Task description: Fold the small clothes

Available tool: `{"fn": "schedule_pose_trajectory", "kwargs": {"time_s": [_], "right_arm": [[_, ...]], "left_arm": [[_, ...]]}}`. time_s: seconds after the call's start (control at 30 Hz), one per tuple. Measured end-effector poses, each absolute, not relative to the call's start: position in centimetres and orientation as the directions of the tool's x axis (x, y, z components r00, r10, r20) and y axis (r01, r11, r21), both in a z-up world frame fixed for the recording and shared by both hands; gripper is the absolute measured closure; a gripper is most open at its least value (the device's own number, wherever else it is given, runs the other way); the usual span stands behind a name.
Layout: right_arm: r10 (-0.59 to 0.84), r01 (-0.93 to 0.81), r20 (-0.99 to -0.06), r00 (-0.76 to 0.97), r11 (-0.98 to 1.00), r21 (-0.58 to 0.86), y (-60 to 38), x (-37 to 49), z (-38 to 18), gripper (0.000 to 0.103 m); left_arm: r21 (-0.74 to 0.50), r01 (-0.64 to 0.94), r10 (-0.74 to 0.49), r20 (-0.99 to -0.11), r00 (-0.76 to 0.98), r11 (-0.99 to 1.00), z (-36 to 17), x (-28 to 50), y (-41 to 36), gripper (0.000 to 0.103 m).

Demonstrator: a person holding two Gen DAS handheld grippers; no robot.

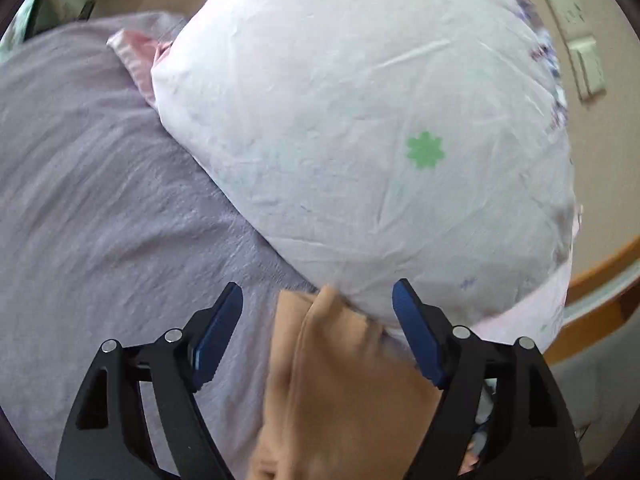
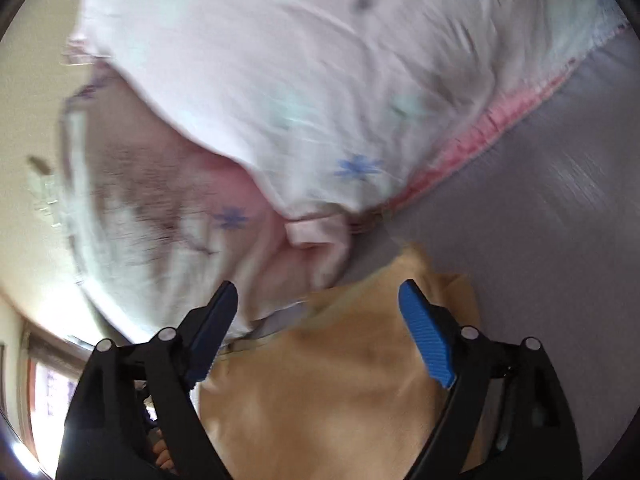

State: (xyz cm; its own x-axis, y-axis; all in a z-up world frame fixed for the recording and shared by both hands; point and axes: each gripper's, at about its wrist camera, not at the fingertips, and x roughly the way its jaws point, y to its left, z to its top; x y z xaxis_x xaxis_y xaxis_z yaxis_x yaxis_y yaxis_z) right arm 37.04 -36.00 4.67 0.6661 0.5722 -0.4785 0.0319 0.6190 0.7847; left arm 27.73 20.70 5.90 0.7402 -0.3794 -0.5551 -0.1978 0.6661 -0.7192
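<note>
A tan garment [image 1: 340, 384] lies bunched on the lavender bed sheet [image 1: 100, 200], its upper end touching a big white flowered pillow [image 1: 360, 120]. My left gripper [image 1: 318, 302] is open, its blue-padded fingers standing either side of the garment's top. In the right wrist view the same tan garment [image 2: 340, 368] spreads between the open fingers of my right gripper [image 2: 318, 300]. The pillow [image 2: 300, 80] sits just beyond it, blurred. Neither gripper holds the cloth.
A pink-trimmed pillow edge [image 2: 480, 136] meets the sheet [image 2: 540, 240]. A wall with switches [image 1: 580, 40] and a wooden bed frame [image 1: 600, 276] stand at the right. A window [image 2: 48, 392] shows at the lower left of the right wrist view.
</note>
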Motion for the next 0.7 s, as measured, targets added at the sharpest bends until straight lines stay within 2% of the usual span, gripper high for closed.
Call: {"fn": "schedule_pose_trajectory", "kwargs": {"time_s": [0.07,0.2,0.27,0.33,0.37,0.4,0.43,0.5,0.53,0.63,0.7], "right_arm": [[0.584,-0.025,-0.457,0.671,0.634,0.773,-36.0,34.9,5.7,0.010],[0.621,-0.073,-0.437,0.650,0.624,0.778,-35.8,31.8,5.7,0.009],[0.643,-0.082,-0.430,0.634,0.608,0.790,-35.9,30.2,5.5,0.009],[0.657,-0.097,-0.429,0.620,0.607,0.789,-35.4,29.3,5.7,0.009],[0.660,-0.111,-0.429,0.617,0.613,0.783,-34.8,29.1,5.8,0.009],[0.662,-0.125,-0.427,0.616,0.617,0.777,-34.4,28.2,6.0,0.009],[0.662,-0.145,-0.422,0.619,0.625,0.767,-34.5,27.3,6.4,0.009],[0.661,-0.167,-0.413,0.627,0.631,0.757,-33.7,27.1,7.4,0.009],[0.662,-0.177,-0.407,0.629,0.631,0.755,-33.8,27.0,7.5,0.009],[0.657,-0.201,-0.399,0.640,0.644,0.738,-34.5,25.1,8.1,0.009],[0.647,-0.208,-0.395,0.653,0.654,0.727,-35.3,24.0,8.2,0.009]], "left_arm": [[-0.673,-0.173,-0.403,-0.607,0.684,0.719,5.6,26.6,19.9,0.026],[-0.599,-0.122,-0.433,-0.690,0.581,0.791,3.9,24.4,17.2,0.030],[-0.620,-0.110,-0.481,-0.697,0.532,0.777,2.8,24.2,16.0,0.039],[-0.610,-0.097,-0.474,-0.697,0.537,0.787,2.5,23.8,14.9,0.042],[-0.603,-0.086,-0.476,-0.702,0.531,0.793,2.6,23.9,14.3,0.054],[-0.620,-0.097,-0.495,-0.702,0.513,0.779,2.2,23.8,13.9,0.061],[-0.623,-0.113,-0.489,-0.701,0.519,0.774,2.2,23.9,13.5,0.063],[-0.598,-0.137,-0.448,-0.714,0.537,0.790,2.4,24.3,13.0,0.076],[-0.604,-0.151,-0.449,-0.715,0.536,0.782,2.1,24.3,13.0,0.089],[-0.685,-0.193,-0.502,-0.669,0.548,0.702,2.7,25.1,13.3,0.092],[-0.695,-0.168,-0.509,-0.648,0.566,0.699,4.8,25.4,12.4,0.092]]}}
